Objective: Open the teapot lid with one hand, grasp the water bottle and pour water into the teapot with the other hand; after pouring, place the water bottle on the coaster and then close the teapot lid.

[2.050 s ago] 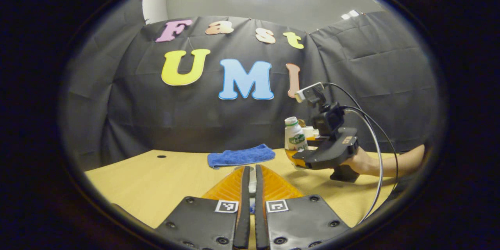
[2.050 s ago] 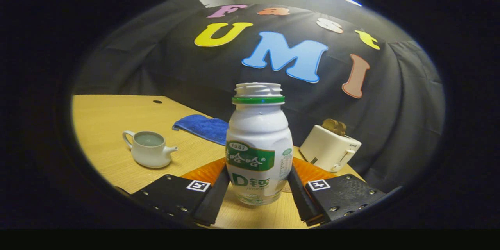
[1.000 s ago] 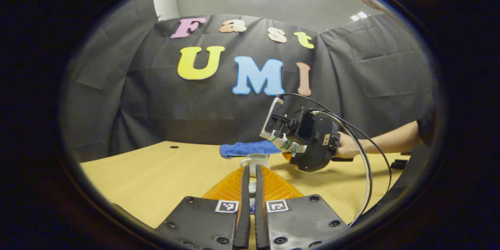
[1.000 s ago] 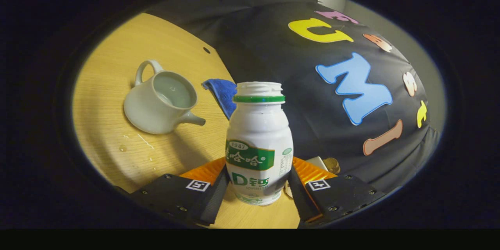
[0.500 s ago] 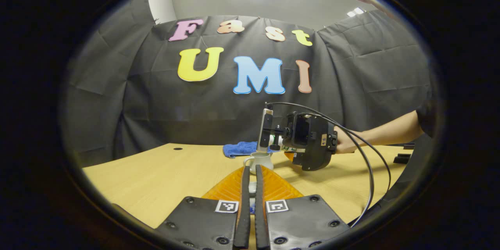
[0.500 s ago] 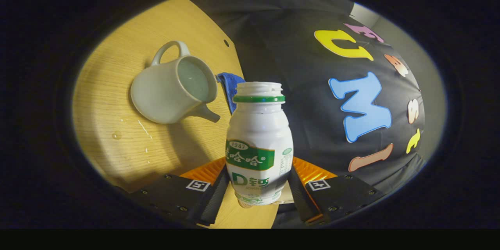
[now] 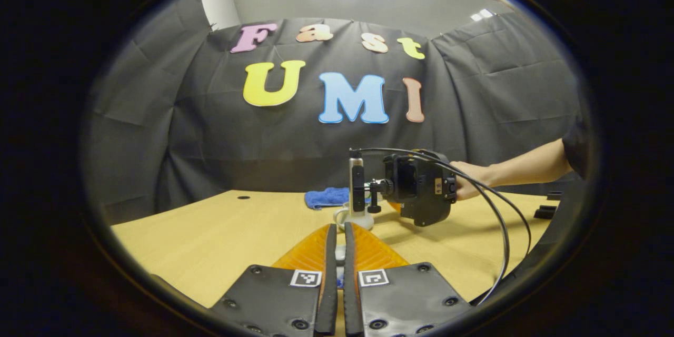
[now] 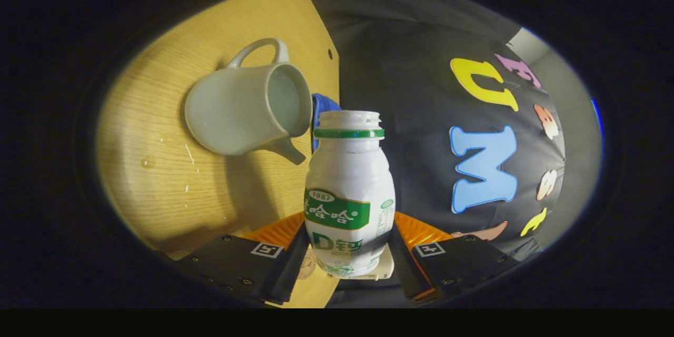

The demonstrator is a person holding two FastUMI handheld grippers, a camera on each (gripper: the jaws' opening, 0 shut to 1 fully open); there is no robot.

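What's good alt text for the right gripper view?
The right gripper grips a white bottle, uncapped, its mouth near the rim of an open teapot. The view is rolled, so the wooden table stands at the left; drops lie on it, and a blue cloth peeks behind the bottle.

The desk (image 7: 210, 237) is bare on its left side, with lots of room to pass. In the middle, the teapot (image 7: 358, 216) stands in the way, and the right gripper (image 7: 416, 195) hangs just beside it. A blue cloth (image 7: 326, 197) lies behind the teapot, by the wall. The bottle (image 8: 349, 195) mouth is near the teapot's open top.
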